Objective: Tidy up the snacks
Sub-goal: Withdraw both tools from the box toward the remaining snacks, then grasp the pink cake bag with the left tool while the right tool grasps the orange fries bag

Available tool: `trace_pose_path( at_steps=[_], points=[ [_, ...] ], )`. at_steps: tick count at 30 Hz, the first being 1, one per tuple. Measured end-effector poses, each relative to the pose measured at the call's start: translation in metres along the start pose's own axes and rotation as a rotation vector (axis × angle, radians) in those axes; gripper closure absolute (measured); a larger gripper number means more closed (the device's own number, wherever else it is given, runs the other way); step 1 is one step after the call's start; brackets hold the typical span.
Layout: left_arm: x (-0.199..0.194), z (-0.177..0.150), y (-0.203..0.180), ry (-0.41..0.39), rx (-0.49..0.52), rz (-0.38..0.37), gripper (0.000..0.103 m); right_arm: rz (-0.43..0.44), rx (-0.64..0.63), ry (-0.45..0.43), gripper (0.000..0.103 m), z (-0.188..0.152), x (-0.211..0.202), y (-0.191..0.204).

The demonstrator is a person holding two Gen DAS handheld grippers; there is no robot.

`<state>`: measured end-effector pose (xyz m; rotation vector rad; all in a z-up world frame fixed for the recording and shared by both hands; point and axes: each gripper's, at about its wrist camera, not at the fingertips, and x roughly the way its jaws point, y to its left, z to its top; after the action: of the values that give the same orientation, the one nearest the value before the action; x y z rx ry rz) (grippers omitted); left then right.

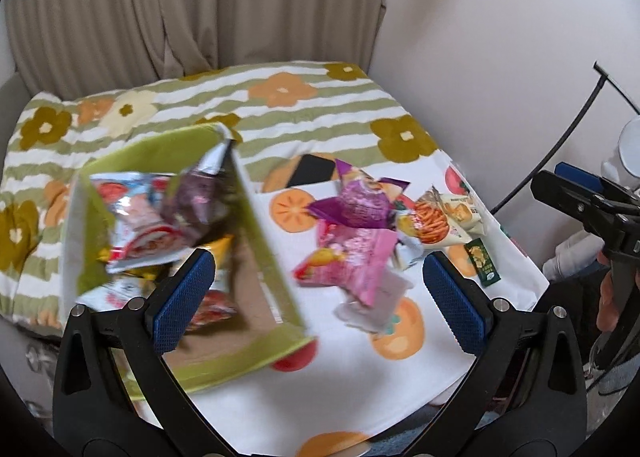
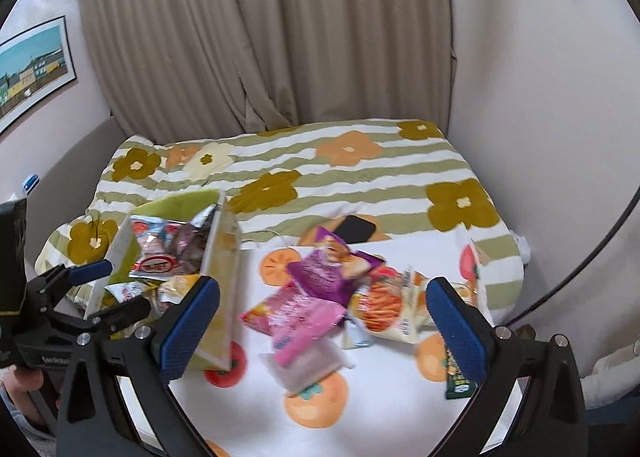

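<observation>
A green cardboard box (image 1: 256,225) with open flaps stands on the white cloth printed with orange persimmons (image 1: 360,369), itself spread over a green-striped flowered quilt (image 1: 320,109). The box already holds several packets, among them a red-and-white foil snack bag (image 1: 136,225) and a dark purple one (image 1: 196,205). Just beside the box, on the cloth, lies a loose heap: a purple crinkled packet (image 1: 360,205) on top, a pink packet (image 1: 356,257) below it, an orange-printed noodle-snack bag (image 1: 434,223) to the side and a small dark green sachet (image 1: 484,261) nearest the cloth's edge. A black phone (image 1: 312,171) rests behind the heap.

Only the right wrist view shows the framed town picture (image 2: 34,69) on the wall, and the left gripper (image 2: 106,289) reaching in at the box's near flap, its blue pads apart; whether a pad touches the flap cannot be told. Only the left wrist view shows the right gripper (image 1: 576,185) from the side, raised well off to the side of the cloth, with a hand (image 1: 610,297) on its handle.

In its own view the left gripper (image 1: 320,297) hangs above the box's near end, jaws spread wide and holding nothing. The right gripper (image 2: 322,321) hovers over the heap, equally wide and with nothing between its pads
</observation>
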<state>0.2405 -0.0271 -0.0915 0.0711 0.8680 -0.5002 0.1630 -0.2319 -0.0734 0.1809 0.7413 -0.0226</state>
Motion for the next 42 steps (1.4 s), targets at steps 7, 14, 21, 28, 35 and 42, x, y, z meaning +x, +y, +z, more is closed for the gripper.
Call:
trace_pose_path(
  at_steps=[7, 14, 21, 28, 35, 42],
  points=[
    [0.062, 0.005, -0.056, 0.105, 0.039, 0.06, 0.0, 0.074, 0.005, 0.121, 0.0, -0.014, 0.033, -0.059],
    [0.137, 0.001, -0.075, 0.264, 0.079, 0.15, 0.0, 0.162, 0.028, 0.225, 0.0, -0.032, 0.08, -0.097],
    [0.207, -0.009, -0.083, 0.403, 0.142, 0.225, 0.0, 0.226, 0.024, 0.28, 0.0, -0.049, 0.127, -0.11],
    [0.243, -0.016, -0.083, 0.464, 0.2, 0.324, 0.0, 0.25, 0.004, 0.305, 0.0, -0.053, 0.16, -0.111],
    [0.257, -0.011, -0.067, 0.494, 0.149, 0.323, 0.0, 0.25, -0.065, 0.307, 0.0, -0.052, 0.18, -0.099],
    [0.262, -0.003, -0.061, 0.505, 0.162, 0.353, 0.026, 0.232, -0.118, 0.297, 0.002, -0.05, 0.194, -0.087]
  ],
)
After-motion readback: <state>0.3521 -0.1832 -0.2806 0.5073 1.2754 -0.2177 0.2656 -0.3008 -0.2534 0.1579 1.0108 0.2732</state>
